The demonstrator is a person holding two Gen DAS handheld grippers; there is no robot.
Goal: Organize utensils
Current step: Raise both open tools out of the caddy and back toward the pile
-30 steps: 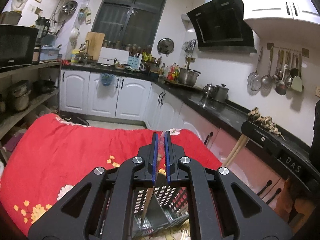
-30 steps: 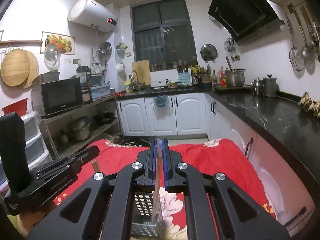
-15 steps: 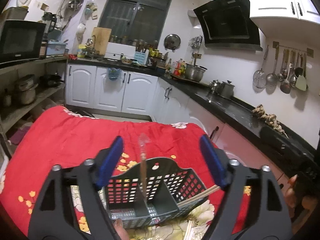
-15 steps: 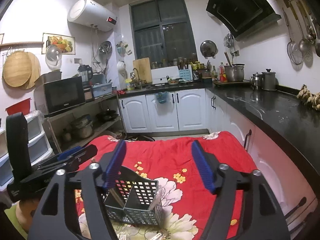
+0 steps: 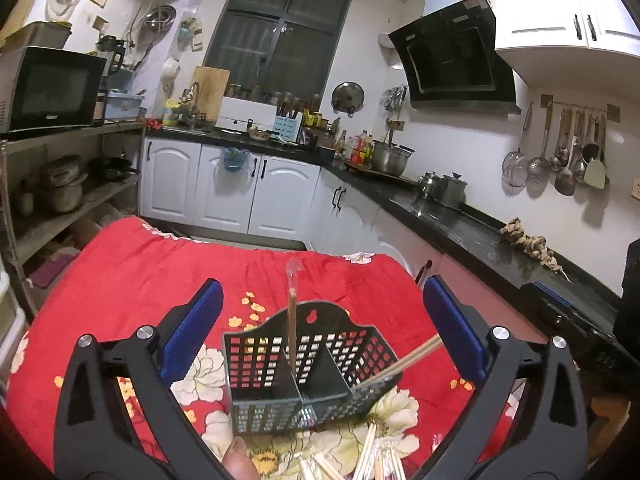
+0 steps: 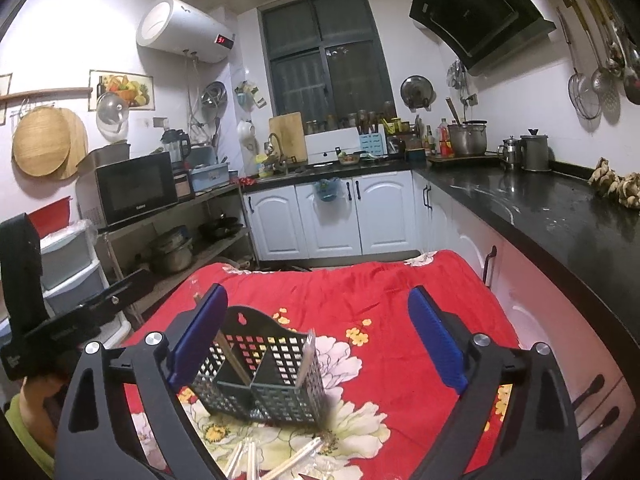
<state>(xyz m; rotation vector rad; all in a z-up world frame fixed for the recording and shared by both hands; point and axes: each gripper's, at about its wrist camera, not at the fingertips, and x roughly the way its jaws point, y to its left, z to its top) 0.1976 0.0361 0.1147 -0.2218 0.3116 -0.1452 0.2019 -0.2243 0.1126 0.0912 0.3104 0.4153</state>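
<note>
Both the left gripper (image 5: pixel 320 336) and right gripper (image 6: pixel 316 340) have jaws wide, holding nothing. Loose wrapped wooden chopsticks (image 5: pixel 372 458) lie just below the jaws on the red floral tabletop (image 5: pixel 140 272). Next grab, probably: drop low, pinch one pair mid-length, then stand it in the black perforated plastic two-compartment caddy (image 5: pixel 308 372) between the jaws, clear of pairs already inside.

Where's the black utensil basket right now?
The black utensil basket stands on the red floral cloth, centred between the open left tool's fingers in the left wrist view, with loose chopsticks lying just in front of it.
</note>
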